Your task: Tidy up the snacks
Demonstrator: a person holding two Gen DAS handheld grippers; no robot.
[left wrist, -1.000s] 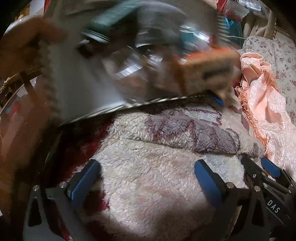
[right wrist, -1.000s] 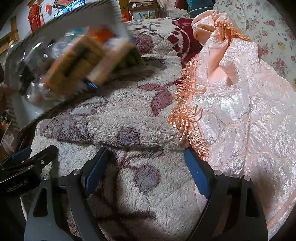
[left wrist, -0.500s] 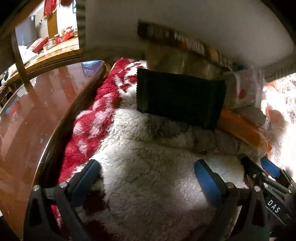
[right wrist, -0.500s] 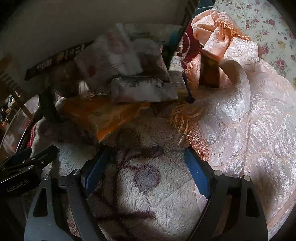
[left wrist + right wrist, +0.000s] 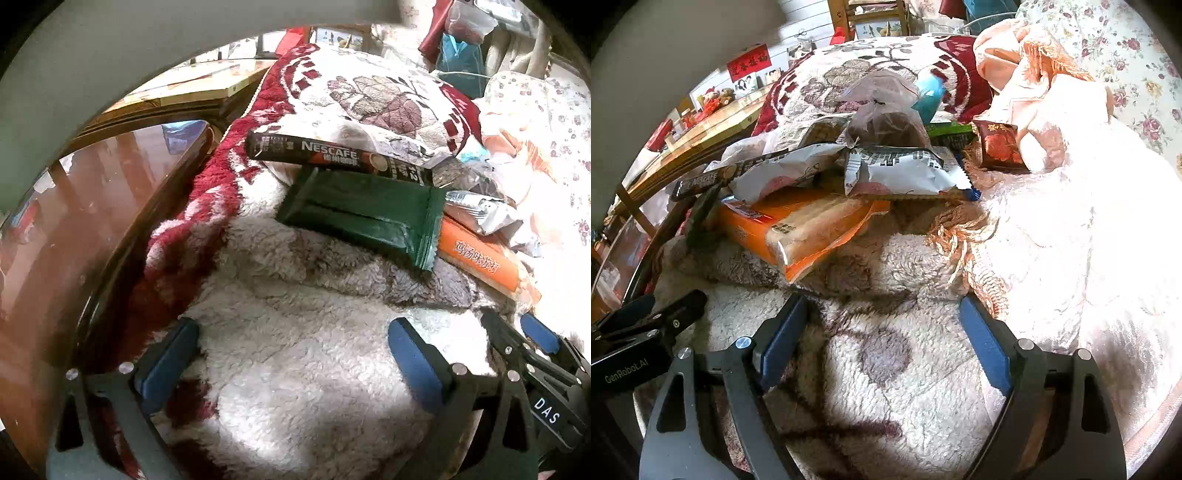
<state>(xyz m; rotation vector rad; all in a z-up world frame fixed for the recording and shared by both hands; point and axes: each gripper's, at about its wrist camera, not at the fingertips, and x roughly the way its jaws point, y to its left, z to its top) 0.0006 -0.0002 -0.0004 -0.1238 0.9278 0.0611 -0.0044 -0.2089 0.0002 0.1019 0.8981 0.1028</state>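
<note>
"NESCAFE" on the dark coffee stick [image 5: 332,155]; "DAS" and "GenRobot.AI" on tool bodies.

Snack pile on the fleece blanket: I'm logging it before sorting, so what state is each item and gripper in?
Dark Nescafe stick box: lying flat, atop pile.
Dark green foil pouch: sealed, flat.
Orange cracker pack: sealed, at the bottom.
White wrapper: crumpled, on top.
Small red packet: propped against pink cloth.
Left gripper: open, empty.
Right gripper: open, empty.

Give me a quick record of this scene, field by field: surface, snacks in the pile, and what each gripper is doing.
surface: fleece blanket
snacks: Nescafe stick, green packet, orange cracker pack, white wrapper, small red packet
left gripper: open, empty
right gripper: open, empty
state: snacks heaped, unsorted
</note>
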